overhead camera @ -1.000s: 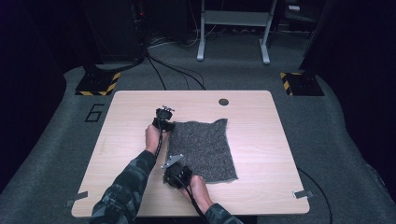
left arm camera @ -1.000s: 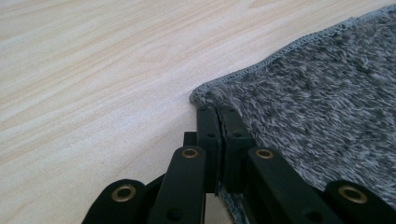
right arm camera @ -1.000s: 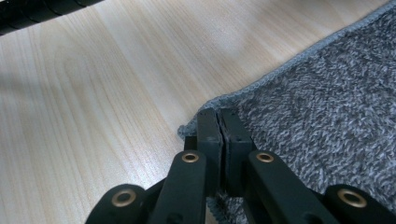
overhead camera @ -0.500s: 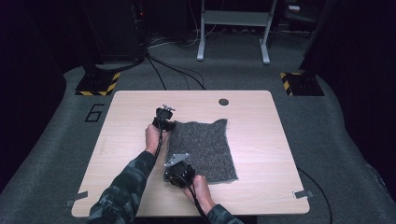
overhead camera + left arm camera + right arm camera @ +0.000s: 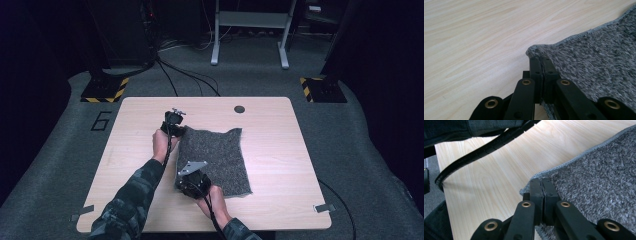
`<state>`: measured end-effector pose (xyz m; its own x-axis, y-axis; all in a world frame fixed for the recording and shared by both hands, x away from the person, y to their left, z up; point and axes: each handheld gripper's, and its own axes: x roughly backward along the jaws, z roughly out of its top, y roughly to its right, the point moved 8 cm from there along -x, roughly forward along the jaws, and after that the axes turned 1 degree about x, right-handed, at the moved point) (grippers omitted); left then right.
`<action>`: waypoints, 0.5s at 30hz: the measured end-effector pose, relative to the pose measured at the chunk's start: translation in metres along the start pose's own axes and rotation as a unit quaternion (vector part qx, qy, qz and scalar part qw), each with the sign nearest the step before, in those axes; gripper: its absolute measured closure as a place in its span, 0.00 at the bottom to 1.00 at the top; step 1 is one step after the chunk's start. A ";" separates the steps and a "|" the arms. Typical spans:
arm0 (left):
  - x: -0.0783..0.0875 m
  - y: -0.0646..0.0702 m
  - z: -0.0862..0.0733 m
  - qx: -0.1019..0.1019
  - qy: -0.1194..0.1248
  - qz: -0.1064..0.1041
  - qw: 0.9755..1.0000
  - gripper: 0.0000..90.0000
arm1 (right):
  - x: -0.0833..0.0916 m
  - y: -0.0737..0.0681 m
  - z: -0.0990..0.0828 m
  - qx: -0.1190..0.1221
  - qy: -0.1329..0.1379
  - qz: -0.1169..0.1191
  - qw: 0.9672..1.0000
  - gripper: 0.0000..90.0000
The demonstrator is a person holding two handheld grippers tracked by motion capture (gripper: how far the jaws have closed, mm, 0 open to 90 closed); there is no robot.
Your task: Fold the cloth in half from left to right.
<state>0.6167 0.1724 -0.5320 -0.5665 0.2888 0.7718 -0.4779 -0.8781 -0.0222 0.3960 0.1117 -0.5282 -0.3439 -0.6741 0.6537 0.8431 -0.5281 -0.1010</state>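
You have both grippers clamped on the grey cloth (image 5: 215, 160), which lies right of centre on the pale wooden table (image 5: 280, 150): the left gripper (image 5: 175, 131) pinches the far left corner, the right gripper (image 5: 189, 189) pinches the near left corner. In each gripper view the two black jaws meet flat with only the cloth's hemmed edge caught between them. Risk, as a judgement: each bite is shallow, right at the corner (image 5: 534, 50), so a lift or a pull that loads one corner harder than the other could drag the hem out of that jaw; the free right edge would then flop and the fold would land crooked. The left gripper's cable (image 5: 481, 151) hangs close over the table near your right gripper and could catch the cloth if your hands cross. Material: a nubbly, short-pile knit, mottled grey, soft and limp, with a stitched border; roughly rectangular, its far edge slightly wavy. The table is smooth, light-grained laminate with rounded corners and a dark round grommet (image 5: 239, 109).
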 end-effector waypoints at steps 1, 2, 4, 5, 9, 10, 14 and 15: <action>0.000 -0.001 0.000 0.000 0.002 0.001 1.000 0.99 | 0.000 0.000 0.002 0.006 0.006 0.001 1.000 0.99; 0.001 -0.002 0.001 0.000 0.002 0.002 1.000 0.99 | 0.001 -0.002 0.003 0.003 0.004 0.004 1.000 0.99; 0.003 -0.004 0.001 -0.001 0.002 0.005 1.000 0.99 | 0.002 -0.003 0.006 0.003 0.006 0.007 1.000 0.99; 0.005 -0.005 0.002 -0.002 0.000 0.005 1.000 0.99 | 0.002 -0.003 0.008 0.003 0.013 0.004 1.000 0.99; 0.012 -0.010 0.005 -0.004 -0.001 0.013 1.000 0.99 | 0.005 -0.003 0.014 0.001 0.019 0.007 1.000 0.99; 0.014 -0.012 0.007 -0.005 0.000 0.013 1.000 0.99 | 0.005 -0.003 0.015 0.002 0.023 0.004 1.000 0.99; 0.022 -0.016 0.012 -0.010 -0.002 0.024 1.000 0.99 | 0.008 -0.005 0.021 0.006 0.030 0.006 1.000 0.99; 0.024 -0.017 0.013 -0.015 -0.005 0.028 0.999 0.99 | 0.009 -0.006 0.023 0.008 0.034 0.005 0.999 0.99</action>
<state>0.6203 0.1895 -0.5044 -0.5864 0.2352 0.7751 -0.4657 -0.8809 -0.0850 0.3974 0.1203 -0.5042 -0.3620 -0.7131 0.6004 0.8527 -0.5135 -0.0958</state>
